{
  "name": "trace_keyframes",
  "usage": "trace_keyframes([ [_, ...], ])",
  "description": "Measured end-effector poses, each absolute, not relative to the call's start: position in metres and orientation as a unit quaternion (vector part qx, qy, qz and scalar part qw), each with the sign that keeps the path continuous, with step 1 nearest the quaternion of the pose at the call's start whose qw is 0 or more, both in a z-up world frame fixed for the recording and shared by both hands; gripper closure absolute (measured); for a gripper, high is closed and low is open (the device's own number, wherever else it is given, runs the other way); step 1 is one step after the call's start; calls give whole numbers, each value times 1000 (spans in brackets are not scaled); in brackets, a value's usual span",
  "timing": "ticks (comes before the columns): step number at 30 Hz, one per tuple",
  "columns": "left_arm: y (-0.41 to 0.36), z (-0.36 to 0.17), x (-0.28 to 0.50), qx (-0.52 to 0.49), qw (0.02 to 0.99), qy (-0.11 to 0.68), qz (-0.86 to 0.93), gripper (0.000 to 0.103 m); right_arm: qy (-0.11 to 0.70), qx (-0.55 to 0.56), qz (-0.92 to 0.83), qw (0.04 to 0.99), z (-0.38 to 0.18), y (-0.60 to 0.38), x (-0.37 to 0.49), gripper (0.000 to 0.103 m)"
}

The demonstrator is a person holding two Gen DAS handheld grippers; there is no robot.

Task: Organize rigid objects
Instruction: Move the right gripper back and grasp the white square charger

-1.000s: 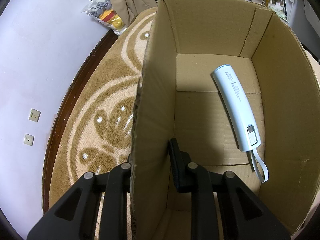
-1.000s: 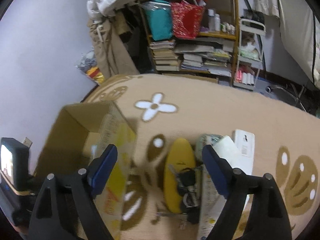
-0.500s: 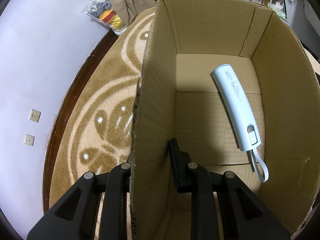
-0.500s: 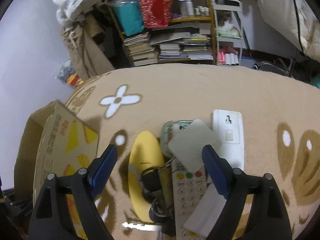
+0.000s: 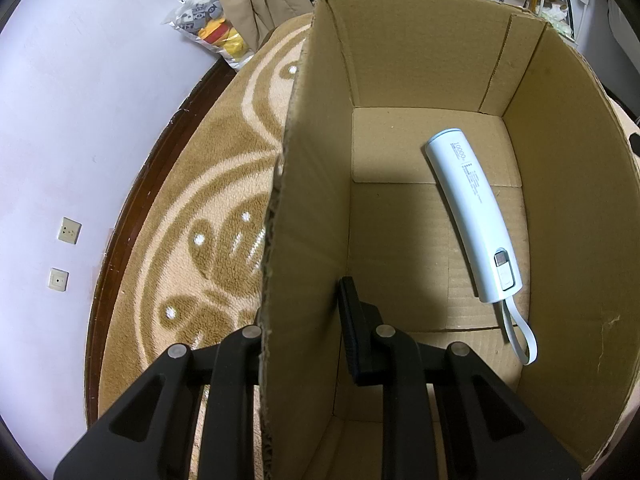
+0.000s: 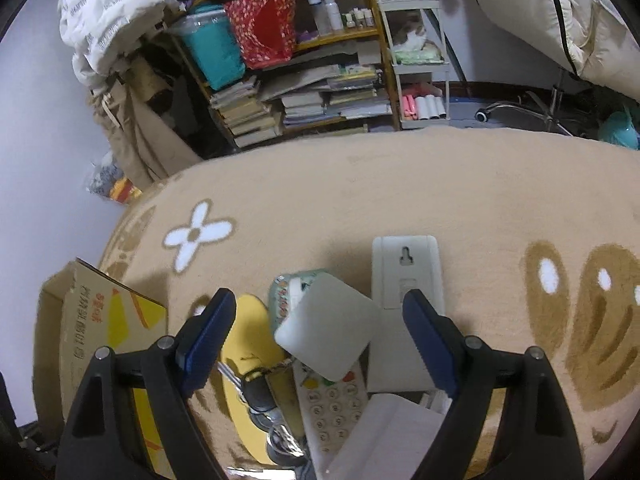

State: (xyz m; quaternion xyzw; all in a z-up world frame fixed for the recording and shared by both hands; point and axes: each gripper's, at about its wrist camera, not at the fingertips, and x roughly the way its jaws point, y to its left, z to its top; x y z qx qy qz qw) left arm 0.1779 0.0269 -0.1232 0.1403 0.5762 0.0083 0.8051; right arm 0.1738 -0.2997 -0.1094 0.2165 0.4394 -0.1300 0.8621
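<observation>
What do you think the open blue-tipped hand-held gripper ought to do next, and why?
Probably lower the right hand-held gripper onto the grey square pad and close. Its jaws are open and empty, the pad lies topmost on the rug pile between them, and the left hand-held gripper grips the cardboard box wall, with only a power bank inside.

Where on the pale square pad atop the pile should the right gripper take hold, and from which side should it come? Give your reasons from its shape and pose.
Grip the square pad across two opposite flat edges, probably coming down from above. It is thin, lies tilted on the remote and tin, and sits between the open right gripper fingers already.
</observation>
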Motion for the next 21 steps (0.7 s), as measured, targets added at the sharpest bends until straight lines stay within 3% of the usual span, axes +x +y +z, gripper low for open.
trace_keyframes([
  [6, 27, -124, 177, 141, 805, 576, 8, 82, 465, 227, -133, 846, -126, -300, 174, 21],
  [8, 26, -124, 177, 142, 805, 576, 8, 82, 468, 224, -137, 844, -130, -299, 174, 35],
  [12, 25, -124, 177, 141, 805, 577, 8, 82, 469, 199, -145, 848, -129, -294, 174, 39],
  [14, 26, -124, 177, 140, 805, 577, 8, 82, 465, 184, -144, 854, -126, -290, 172, 48],
  [21, 26, -123, 178, 141, 804, 577, 8, 82, 440, 141, -131, 877, -107, -274, 166, 48],
])
